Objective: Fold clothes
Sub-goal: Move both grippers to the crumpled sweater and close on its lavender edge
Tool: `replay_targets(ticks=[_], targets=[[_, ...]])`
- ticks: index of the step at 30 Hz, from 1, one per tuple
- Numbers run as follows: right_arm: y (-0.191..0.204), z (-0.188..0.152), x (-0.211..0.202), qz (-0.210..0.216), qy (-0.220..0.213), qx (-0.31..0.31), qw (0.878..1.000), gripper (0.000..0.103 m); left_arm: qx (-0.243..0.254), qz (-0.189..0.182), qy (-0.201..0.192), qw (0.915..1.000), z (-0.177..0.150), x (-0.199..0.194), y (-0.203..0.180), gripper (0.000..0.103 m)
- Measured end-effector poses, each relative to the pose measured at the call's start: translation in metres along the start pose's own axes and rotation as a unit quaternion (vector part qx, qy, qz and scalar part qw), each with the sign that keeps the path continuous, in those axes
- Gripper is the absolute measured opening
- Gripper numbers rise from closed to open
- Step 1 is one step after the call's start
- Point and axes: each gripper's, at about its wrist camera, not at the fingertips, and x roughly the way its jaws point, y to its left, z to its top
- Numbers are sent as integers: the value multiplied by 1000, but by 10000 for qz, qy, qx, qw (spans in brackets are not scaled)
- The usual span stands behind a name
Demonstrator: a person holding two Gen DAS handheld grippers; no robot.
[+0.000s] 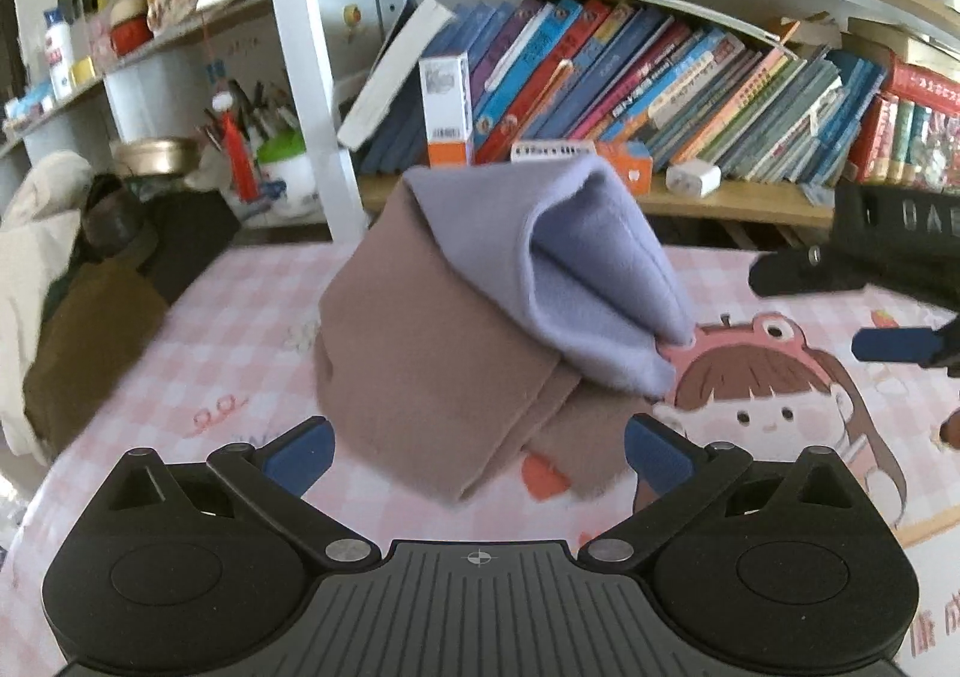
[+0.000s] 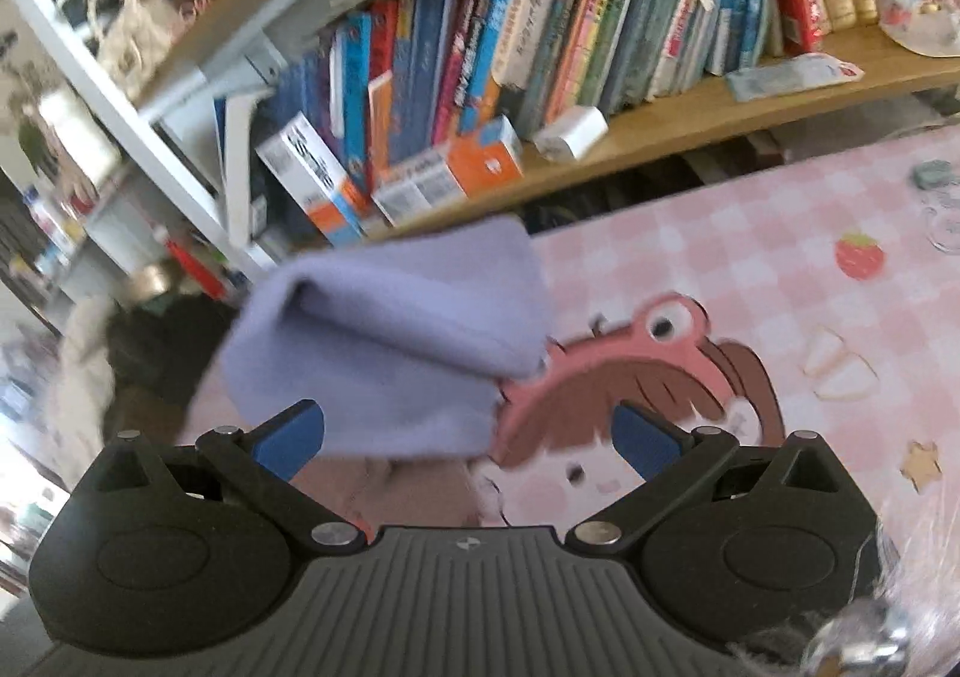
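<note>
Looking over the pink checked tablecloth [image 1: 228, 353] with its cartoon girl [image 1: 762, 407], we see the garment [image 1: 456, 353], a soft cloth that is brown on one side and lilac on the other, standing up in a loose heap near the middle of the table, in front of the bookshelf [image 1: 690, 77]. We judge that the folding is at an early or middle step: the lilac flap [image 2: 390, 335] is turned over the brown part, but the layers are puffed and the edges do not meet, so nothing is flat yet. Our left gripper [image 1: 480, 452] has its blue fingers spread wide with the lower brown edge lying between them, and they grasp nothing. Our right gripper [image 2: 468, 437] is likewise spread wide just in front of the lilac fold, with no cloth pinched. In our opinion the next move calls for each gripper to close on a free corner or edge, then to pull the cloth flat on the table before another fold. Some things are hard to tell: both views are blurred, so we cannot say which kind of clothing it is, nor where its corners are. The far side of the heap is hidden, and in the right view the brown part is mostly covered by the gripper body. A small strawberry print [image 2: 859, 255] is the only sharp mark nearby.
</note>
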Motion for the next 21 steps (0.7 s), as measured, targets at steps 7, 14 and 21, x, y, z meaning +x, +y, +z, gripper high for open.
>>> replay_targets(ticks=[7,14,21], targets=[[-11,11,-7,475,0,372,9982,103,-176,278,-153,9993,16,14,-9,103],[-29,10,-7,393,166,516,9978,103,-165,224,-187,9994,27,37,-27,103],[-45,13,-9,266,266,586,9976,103,-256,548,0,9982,36,69,-36,103]])
